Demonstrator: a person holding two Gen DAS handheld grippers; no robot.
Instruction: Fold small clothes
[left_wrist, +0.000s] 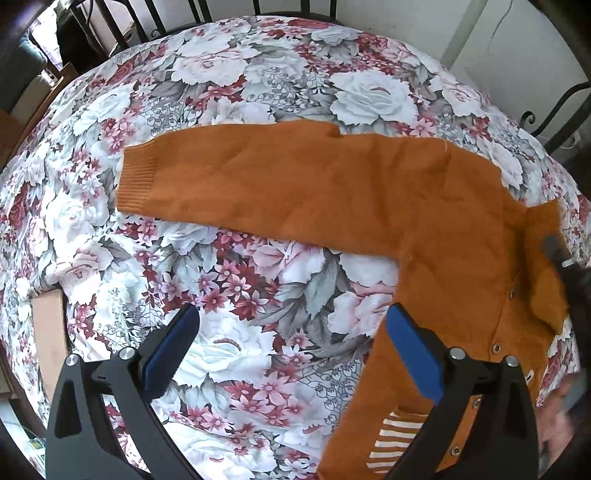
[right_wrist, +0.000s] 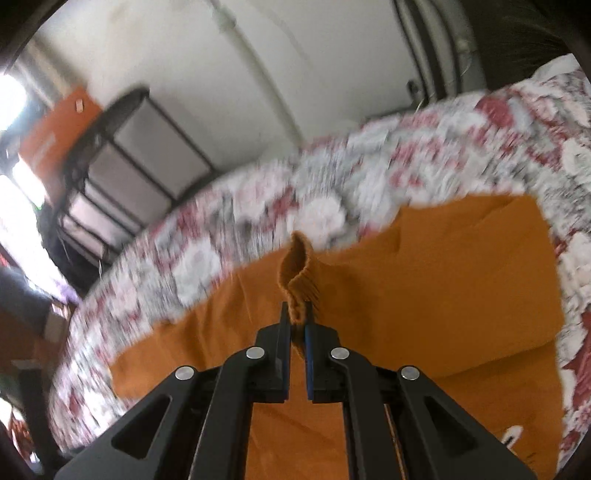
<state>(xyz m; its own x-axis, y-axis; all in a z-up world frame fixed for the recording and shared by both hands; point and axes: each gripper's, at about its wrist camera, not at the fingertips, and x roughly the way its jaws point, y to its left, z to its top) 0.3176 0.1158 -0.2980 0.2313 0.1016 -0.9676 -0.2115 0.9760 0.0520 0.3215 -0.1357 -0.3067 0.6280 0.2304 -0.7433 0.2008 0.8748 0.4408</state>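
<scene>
An orange knitted cardigan (left_wrist: 369, 192) lies on the floral tablecloth (left_wrist: 236, 280), one sleeve stretched flat to the left with its ribbed cuff (left_wrist: 138, 177) at the end. Snap buttons (left_wrist: 495, 348) run down its front, and a striped patch (left_wrist: 395, 439) shows near the hem. My left gripper (left_wrist: 291, 343) hangs open over bare cloth, its right finger above the cardigan's edge. In the right wrist view, my right gripper (right_wrist: 296, 314) is shut on the ribbed cuff (right_wrist: 299, 273) of the other sleeve, held up over the cardigan's body (right_wrist: 424, 288). At the left wrist view's right edge, the right gripper (left_wrist: 557, 251) appears as a dark blur.
Black metal chair backs (left_wrist: 554, 122) ring the far side of the table. A tan cardboard piece (left_wrist: 50, 339) lies at the left edge. In the right wrist view, a black metal chair (right_wrist: 122, 162) and an orange box (right_wrist: 59, 129) stand beyond the table by a white wall.
</scene>
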